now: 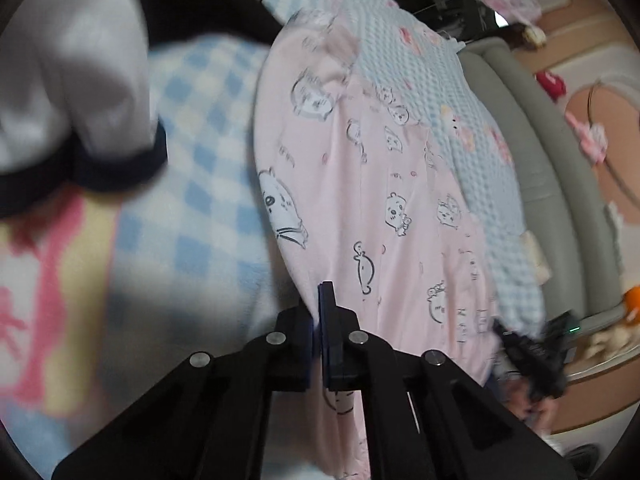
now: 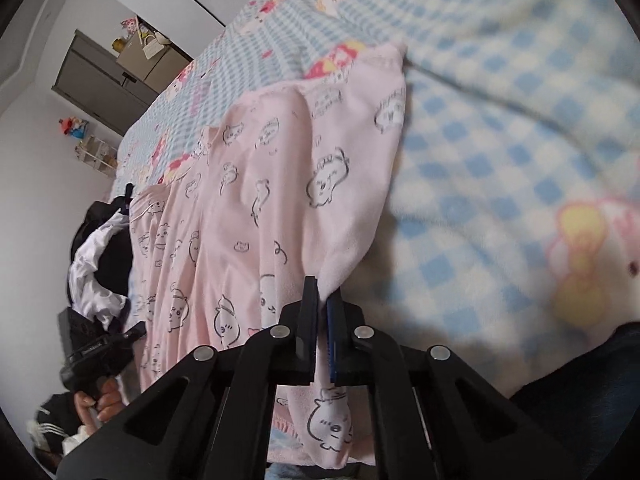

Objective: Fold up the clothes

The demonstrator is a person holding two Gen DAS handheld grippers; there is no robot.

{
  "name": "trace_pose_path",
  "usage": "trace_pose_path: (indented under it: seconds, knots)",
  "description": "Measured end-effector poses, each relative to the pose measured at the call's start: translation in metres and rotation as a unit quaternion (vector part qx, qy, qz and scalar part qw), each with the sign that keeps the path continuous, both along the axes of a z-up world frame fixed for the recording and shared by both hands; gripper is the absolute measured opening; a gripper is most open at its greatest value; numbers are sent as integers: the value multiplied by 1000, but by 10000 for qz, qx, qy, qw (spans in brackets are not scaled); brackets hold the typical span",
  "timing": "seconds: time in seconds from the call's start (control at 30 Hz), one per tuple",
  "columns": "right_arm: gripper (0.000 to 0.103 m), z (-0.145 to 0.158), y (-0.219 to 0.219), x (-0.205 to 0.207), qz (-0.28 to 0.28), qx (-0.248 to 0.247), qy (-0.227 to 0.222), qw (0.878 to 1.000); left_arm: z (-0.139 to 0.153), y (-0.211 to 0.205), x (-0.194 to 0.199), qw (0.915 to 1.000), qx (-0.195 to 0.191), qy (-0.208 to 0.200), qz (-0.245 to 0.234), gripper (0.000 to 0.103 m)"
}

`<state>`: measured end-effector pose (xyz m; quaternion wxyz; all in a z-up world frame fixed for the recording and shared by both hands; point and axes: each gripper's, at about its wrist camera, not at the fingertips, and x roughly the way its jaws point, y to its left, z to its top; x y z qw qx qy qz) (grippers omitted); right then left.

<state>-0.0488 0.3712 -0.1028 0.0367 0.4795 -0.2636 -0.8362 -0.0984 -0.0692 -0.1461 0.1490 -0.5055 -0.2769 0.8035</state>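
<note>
Between both grippers (image 1: 320, 312), pink garment (image 1: 360, 200) edge.

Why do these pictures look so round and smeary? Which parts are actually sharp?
Both views are fisheye, so edges bend and the corners go black. In the left wrist view the left gripper and the pink garment are fairly sharp, while the checked blanket is blurred. In the right wrist view the right gripper is crisp and the blanket is soft.

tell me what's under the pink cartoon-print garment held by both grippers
The pink cartoon-print garment lies over a blue-and-white checked blanket and a blue gingham bedsheet. Whatever lies beneath its middle is covered.
</note>
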Motion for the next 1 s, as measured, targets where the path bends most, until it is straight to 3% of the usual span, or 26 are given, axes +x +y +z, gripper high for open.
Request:
trace_pose_path:
  seconds: [0.1, 0.2, 0.27, 0.37, 0.43, 0.5, 0.67, 0.83, 0.87, 0.9, 0.93, 1.0]
  knots:
    - [1, 22, 5, 7, -55, 155, 233, 9996, 17, -4, 10, 9978, -516, 297, 277, 2]
    - [1, 36, 16, 16, -261, 473, 356, 9979, 10, -20, 14, 9957, -730, 209, 532, 1]
    - [1, 21, 23, 13, -381, 768, 68, 9963, 1, -28, 14, 9964, -578, -8, 621, 2]
    - [5, -8, 33, 15, -461, 581, -352, 9966, -1, -28, 23, 9980, -238, -76, 583, 4]
    - [6, -10, 34, 26, -388, 122, -165, 9990, 1, -23, 31, 9989, -38, -34, 472, 12]
    - [22, -8, 29, 37, -218, -92, 4, 9997, -6, -16, 37, 9989, 149, -155, 428, 33]
    - [29, -23, 6, 46, 162, -412, -150, 9989, -24, 2, 52, 9965, 618, -457, 318, 38]
    - [33, -40, -22, 51, 477, -586, -371, 9965, -28, 20, 62, 9973, 602, -405, 62, 33]
    - [33, -38, -27, 51, 492, -477, -335, 9971, -23, 23, 64, 9983, 499, -303, -12, 18]
    - [21, -35, -31, 52, 500, -368, -288, 9977, -17, 27, 65, 9991, 366, -192, -28, 6]
    - [11, -30, -33, 54, 496, -305, -231, 9980, -10, 29, 67, 9997, 243, -100, -26, 6]
    - [6, -13, -36, 60, 518, -225, -68, 9984, 7, 32, 72, 10000, 39, 44, -8, 4]
